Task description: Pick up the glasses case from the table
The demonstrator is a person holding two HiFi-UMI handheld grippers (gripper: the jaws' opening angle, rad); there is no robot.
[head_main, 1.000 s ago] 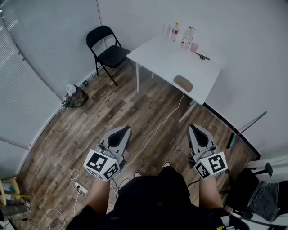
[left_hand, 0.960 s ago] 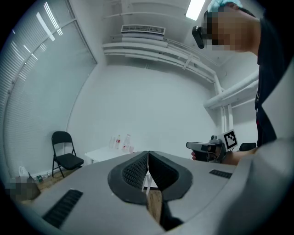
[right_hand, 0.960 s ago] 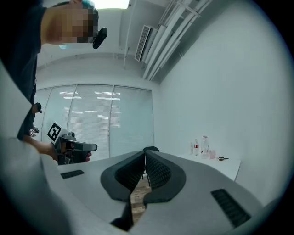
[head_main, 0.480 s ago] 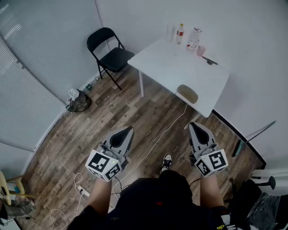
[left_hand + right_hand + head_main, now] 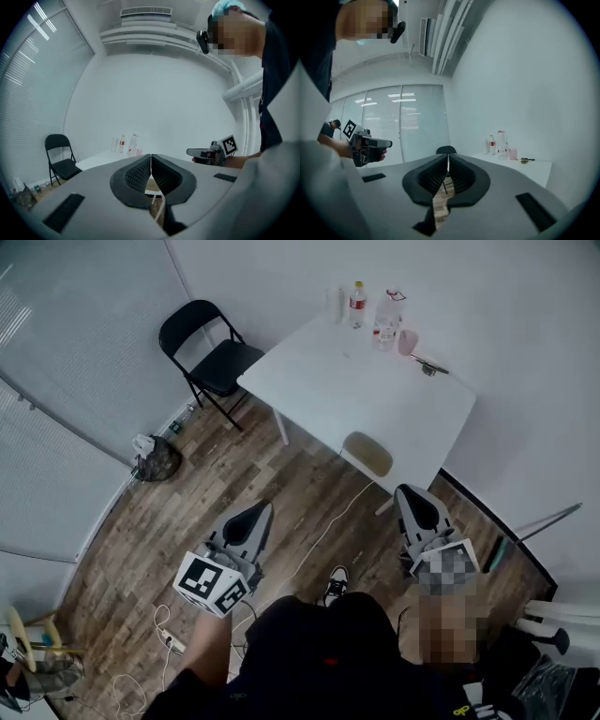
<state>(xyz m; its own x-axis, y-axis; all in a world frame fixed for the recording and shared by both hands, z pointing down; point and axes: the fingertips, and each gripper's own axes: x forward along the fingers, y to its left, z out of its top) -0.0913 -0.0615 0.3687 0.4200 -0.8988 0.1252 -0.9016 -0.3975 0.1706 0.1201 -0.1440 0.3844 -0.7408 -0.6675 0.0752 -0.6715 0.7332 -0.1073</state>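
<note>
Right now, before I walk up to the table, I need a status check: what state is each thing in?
Left gripper: shut, empty.
Right gripper: shut, empty.
Folding chair: unfolded, standing.
Red-label bottle: upright.
Pink cup: upright.

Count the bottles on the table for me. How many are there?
2. A small bottle with a red label and a bigger bottle, clear, stand side by side at the far end of the table, near the wall. None looks hidden.
</note>
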